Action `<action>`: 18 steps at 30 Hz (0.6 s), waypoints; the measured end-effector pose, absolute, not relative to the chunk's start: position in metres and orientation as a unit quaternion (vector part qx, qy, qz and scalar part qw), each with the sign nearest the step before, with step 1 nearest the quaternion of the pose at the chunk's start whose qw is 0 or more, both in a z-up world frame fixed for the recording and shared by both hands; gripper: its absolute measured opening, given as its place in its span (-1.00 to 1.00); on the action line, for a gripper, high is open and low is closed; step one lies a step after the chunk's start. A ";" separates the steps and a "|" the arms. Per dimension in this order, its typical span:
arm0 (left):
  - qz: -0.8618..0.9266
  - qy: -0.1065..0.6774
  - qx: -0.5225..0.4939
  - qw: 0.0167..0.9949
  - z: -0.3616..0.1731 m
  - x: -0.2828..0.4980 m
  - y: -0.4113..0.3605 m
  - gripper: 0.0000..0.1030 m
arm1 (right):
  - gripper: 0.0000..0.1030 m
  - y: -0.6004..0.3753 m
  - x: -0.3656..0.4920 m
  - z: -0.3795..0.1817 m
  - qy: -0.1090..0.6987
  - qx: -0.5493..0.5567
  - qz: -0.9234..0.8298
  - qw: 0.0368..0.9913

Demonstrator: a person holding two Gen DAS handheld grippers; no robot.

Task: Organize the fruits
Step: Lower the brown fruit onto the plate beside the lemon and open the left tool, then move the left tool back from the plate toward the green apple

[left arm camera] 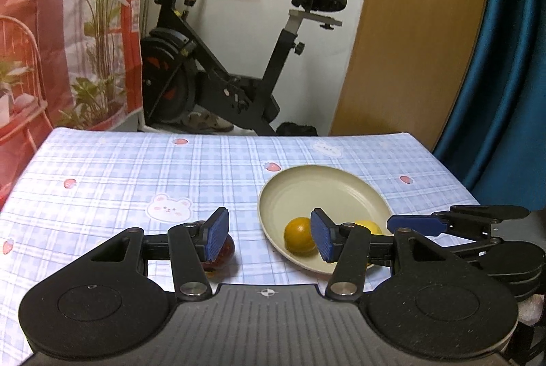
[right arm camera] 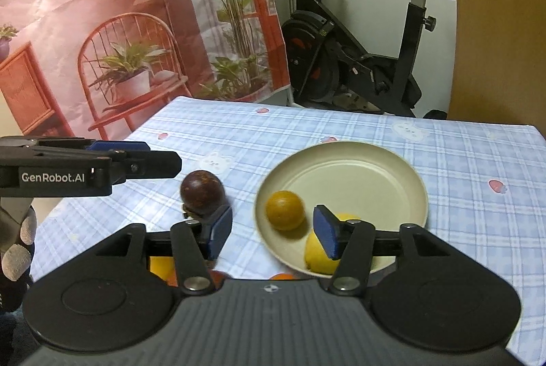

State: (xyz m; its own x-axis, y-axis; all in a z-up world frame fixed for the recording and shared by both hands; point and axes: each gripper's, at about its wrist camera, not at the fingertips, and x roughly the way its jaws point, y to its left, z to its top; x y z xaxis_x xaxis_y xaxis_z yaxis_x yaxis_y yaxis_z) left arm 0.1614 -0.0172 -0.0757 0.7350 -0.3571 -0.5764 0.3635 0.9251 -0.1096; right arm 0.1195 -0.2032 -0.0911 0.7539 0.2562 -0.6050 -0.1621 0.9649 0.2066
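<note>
Blue-checked cloth covers the counter (left arm camera: 136, 168). In the left wrist view the left hand-held gripper (left arm camera: 269, 234) is released, empty; an orange fruit (left arm camera: 298, 236) lies in the cream plate (left arm camera: 324, 185), a dark red fruit (left arm camera: 227, 250) left of it. In the right wrist view the right hand-held gripper (right arm camera: 273, 234) is released above the plate's near edge, beside a yellow fruit (right arm camera: 317, 255).

Matt checked cloth (right arm camera: 375, 134) over the counter, smooth satin-finish plate (right arm camera: 358, 168), glossy dark-brown fruit (right arm camera: 202, 193) and orange fruit (right arm camera: 285, 210), ribbed blue pads (left arm camera: 218, 234) on matt black plastic, shiny metal pins (left arm camera: 192, 289).
</note>
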 end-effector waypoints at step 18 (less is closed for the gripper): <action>-0.194 0.291 -0.014 0.937 -0.077 0.125 -0.008 0.08 | 0.21 -0.198 0.072 -0.090 0.294 0.068 0.095 0.949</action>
State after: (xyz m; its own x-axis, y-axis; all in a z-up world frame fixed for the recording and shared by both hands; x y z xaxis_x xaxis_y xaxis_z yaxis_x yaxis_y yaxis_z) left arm 0.1251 -0.0080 -0.0768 0.7554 -0.3713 -0.5399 0.3553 0.9244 -0.1386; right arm 0.0721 -0.1979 -0.0897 0.8092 0.2207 -0.5445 -0.1407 0.9726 0.1851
